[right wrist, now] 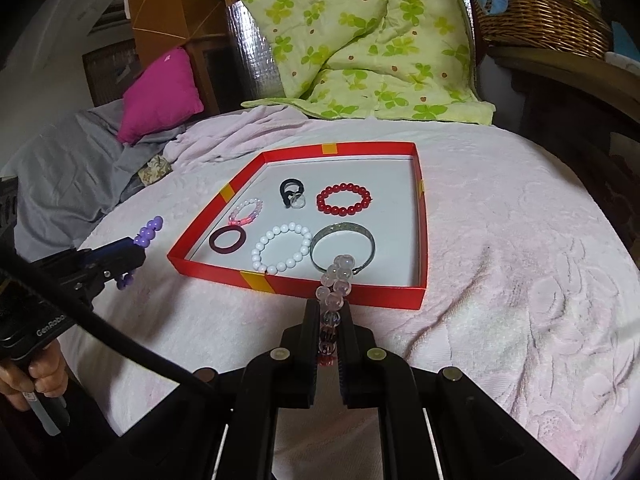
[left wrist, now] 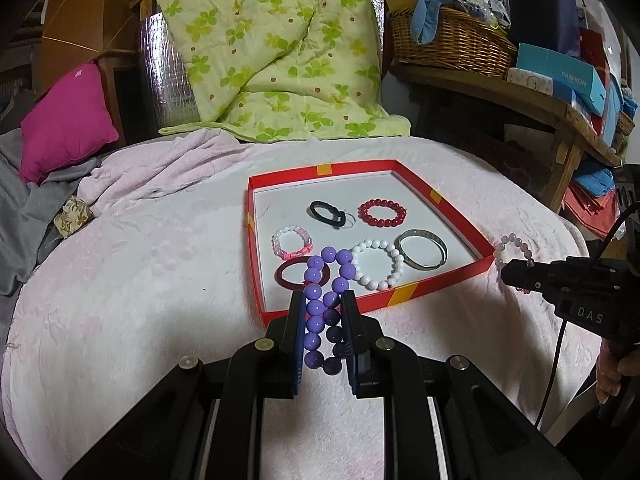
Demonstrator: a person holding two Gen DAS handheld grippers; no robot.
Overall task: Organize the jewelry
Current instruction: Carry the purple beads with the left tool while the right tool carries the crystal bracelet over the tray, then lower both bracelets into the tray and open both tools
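Where pads meet, pale bracelet half hidden

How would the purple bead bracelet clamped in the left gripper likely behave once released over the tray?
The purple bead bracelet is squeezed into a narrow loop by the left gripper, so it is probably flexibly strung and would spring or slump open. Its round, glossy beads might roll slightly, though the red tray wall should contain it.

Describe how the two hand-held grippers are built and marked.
Both are matte black plastic with two flat parallel fingers on scissor-like linkages pinned by round silver bolts. The left hand-held gripper has ridged blue pads inside its fingers, a black cable, and white "GenRobo" lettering on its body. The right hand-held gripper has dark ridged pads, a thin black cable, and pale "DAS" lettering on its side.
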